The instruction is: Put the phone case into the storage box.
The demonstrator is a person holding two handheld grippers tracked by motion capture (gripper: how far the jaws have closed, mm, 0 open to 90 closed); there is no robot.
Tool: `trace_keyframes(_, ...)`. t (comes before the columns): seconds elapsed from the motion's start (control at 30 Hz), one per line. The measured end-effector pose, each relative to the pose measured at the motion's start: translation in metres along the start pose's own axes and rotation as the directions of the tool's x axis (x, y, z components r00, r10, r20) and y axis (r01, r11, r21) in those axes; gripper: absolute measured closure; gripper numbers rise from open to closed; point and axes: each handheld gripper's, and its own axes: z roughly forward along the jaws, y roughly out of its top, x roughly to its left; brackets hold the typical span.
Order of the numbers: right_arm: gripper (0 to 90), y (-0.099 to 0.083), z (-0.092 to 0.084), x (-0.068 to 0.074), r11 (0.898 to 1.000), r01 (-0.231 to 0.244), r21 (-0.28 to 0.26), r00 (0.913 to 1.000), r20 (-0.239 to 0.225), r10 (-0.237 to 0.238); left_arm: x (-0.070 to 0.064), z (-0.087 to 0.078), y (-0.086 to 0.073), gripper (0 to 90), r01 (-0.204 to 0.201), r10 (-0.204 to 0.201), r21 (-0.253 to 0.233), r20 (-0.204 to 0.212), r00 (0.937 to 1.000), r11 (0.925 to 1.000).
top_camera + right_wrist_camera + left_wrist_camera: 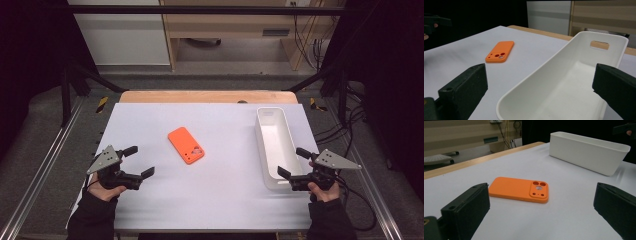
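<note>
An orange phone case (186,145) lies flat on the white table, camera cutouts toward the near right. It shows ahead of my left jaws in the left gripper view (520,189) and at the far left in the right gripper view (500,51). A long white bin (276,145) stands empty at the right (589,152) (564,82). My left gripper (139,161) is open at the near left, well short of the case, with nothing between its jaws. My right gripper (294,163) is open at the bin's near end, jaws straddling its rim without holding it.
The white table sheet (220,200) has free room in front and between the case and the bin. A wooden edge (205,96) runs along the back. Metal frame rails (40,170) flank both sides, and cables (360,200) trail at the right.
</note>
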Motion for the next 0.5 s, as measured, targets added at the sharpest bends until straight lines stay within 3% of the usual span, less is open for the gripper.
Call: trace_keyframes(0.5,0.4,0.0007,-0.0014,0.0000,1.000,-0.003,-0.003,1.0000,0.000,0.003,-0.0018,0.0025,0.0026,0.0,-0.007,0.007,0.008,0.003,1.0000,0.9999)
